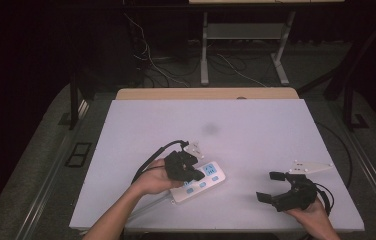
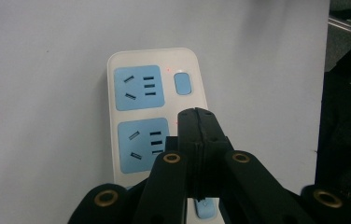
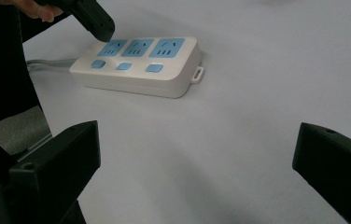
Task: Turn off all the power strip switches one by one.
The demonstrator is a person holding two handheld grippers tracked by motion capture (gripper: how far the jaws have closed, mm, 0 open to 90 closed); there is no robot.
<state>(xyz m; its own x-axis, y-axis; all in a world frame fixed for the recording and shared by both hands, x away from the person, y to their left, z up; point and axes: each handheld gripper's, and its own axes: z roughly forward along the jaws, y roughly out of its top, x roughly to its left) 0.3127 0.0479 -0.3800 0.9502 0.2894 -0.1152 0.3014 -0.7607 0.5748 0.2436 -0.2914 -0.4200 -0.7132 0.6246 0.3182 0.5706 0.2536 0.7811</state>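
A white power strip (image 1: 211, 179) with three blue sockets and three blue switches lies on the white table (image 1: 256, 125), left of centre near the front. My left gripper (image 1: 196, 175) is shut with nothing between its jaws. Its joined tips (image 2: 197, 114) hover over the power strip (image 2: 155, 56) beside the middle socket, in line with the row of switches. In the right gripper view, the left gripper (image 3: 100, 24) points down at the end socket of the power strip (image 3: 164, 79). My right gripper (image 1: 269, 186) stands open near the front right, aimed at the strip from a distance, jaws wide apart (image 3: 197, 154).
The strip's grey cable (image 1: 148, 204) runs off the table's front edge toward the lower left. A faint dark smudge (image 1: 210, 128) marks the table's middle. Beyond the far wooden edge (image 1: 206, 93) stand desk legs and floor cables.
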